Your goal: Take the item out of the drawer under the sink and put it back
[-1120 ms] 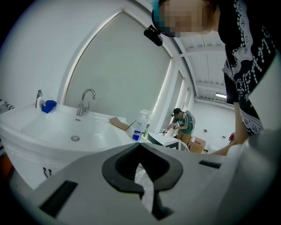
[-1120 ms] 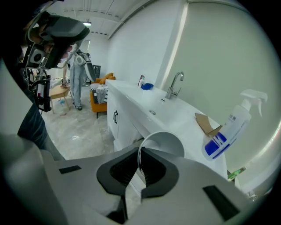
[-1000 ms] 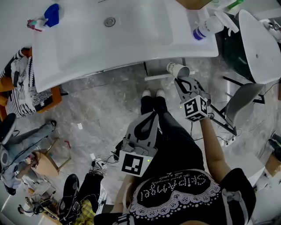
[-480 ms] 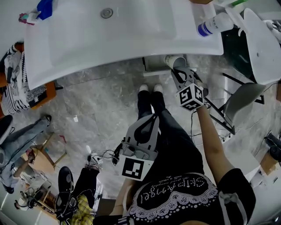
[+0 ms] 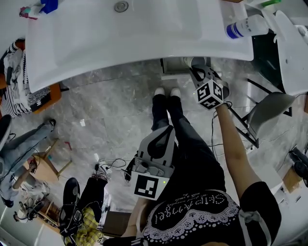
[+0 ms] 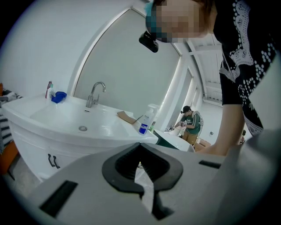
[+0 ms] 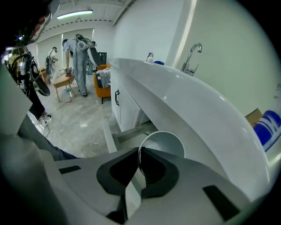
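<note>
As the right claw (image 7: 138,163) grips the paper cup (image 7: 163,141) by its rim, clear the sink (image 7: 189,101) edge above and lower it level into the drawer (image 7: 131,134) ahead.

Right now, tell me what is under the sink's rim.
A white cup pinched by the right gripper, near the open drawer. The drawer's inside is hidden by the sink.

Most of the cup (image 5: 195,61) hidden beneath the sink rim (image 5: 120,65), head view

The white sink top (image 5: 96,43) beyond the right claw (image 5: 195,70) carries a blue-labelled bottle (image 5: 243,28) at the claw's right and a blue object (image 5: 48,6) far at its left.
</note>
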A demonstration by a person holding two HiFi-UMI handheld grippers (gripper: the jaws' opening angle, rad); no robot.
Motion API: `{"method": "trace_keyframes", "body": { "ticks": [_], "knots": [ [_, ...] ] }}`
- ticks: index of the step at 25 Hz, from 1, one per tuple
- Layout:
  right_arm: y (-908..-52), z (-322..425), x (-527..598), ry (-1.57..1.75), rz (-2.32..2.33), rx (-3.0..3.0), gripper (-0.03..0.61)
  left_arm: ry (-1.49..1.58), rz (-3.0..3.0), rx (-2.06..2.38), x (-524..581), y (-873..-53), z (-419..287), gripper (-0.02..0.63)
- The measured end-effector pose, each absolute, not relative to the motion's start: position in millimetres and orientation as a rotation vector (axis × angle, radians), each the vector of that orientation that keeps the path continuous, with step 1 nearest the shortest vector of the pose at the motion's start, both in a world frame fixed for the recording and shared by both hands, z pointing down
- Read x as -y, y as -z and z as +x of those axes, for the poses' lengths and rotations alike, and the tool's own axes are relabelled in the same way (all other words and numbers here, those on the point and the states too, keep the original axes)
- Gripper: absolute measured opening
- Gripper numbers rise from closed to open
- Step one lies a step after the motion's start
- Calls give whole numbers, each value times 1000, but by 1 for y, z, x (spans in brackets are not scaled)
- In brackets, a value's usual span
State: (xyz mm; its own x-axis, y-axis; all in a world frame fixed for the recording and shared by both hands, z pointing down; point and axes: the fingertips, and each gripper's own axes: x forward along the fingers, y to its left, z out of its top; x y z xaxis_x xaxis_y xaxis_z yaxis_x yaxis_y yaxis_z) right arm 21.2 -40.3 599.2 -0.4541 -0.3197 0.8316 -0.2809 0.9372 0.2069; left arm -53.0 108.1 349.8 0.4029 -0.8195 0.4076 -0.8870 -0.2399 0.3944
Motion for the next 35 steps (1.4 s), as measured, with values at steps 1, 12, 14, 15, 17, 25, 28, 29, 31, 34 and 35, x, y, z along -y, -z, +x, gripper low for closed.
{"method": "trace_keyframes", "body": {
  "ticks": [1,12,14,15,17,25,28,29,31,34,35],
  "knots": [
    [-604,21,42,49,421,2062,26,-155,2089,1450,-109,-351,-53,3],
    [-642,16,59,55,342,2001,26,-150,2038,1468,-113,-361,-57,3],
    [-648,14,60,48,330,1996,26,-148,2031,1468,-114,-363,-58,3],
    [-651,13,61,46,324,1993,26,-149,2027,1467,-115,-364,-58,3],
    [-657,11,62,46,310,1983,26,-153,2019,1466,-117,-366,-59,3],
    [-676,11,71,54,256,1936,26,-154,1998,1467,-116,-371,-56,3],
    [-681,11,72,57,225,1923,26,-150,1992,1469,-115,-372,-56,3],
    [-683,10,72,58,214,1918,26,-148,1991,1470,-114,-373,-56,3],
    [-686,11,71,62,192,1904,26,-141,1987,1470,-113,-373,-56,3],
    [-690,11,69,68,152,1877,26,-129,1977,1473,-111,-374,-56,3],
    [-691,10,68,70,140,1872,26,-129,1975,1475,-111,-374,-56,3]
  ]
}}
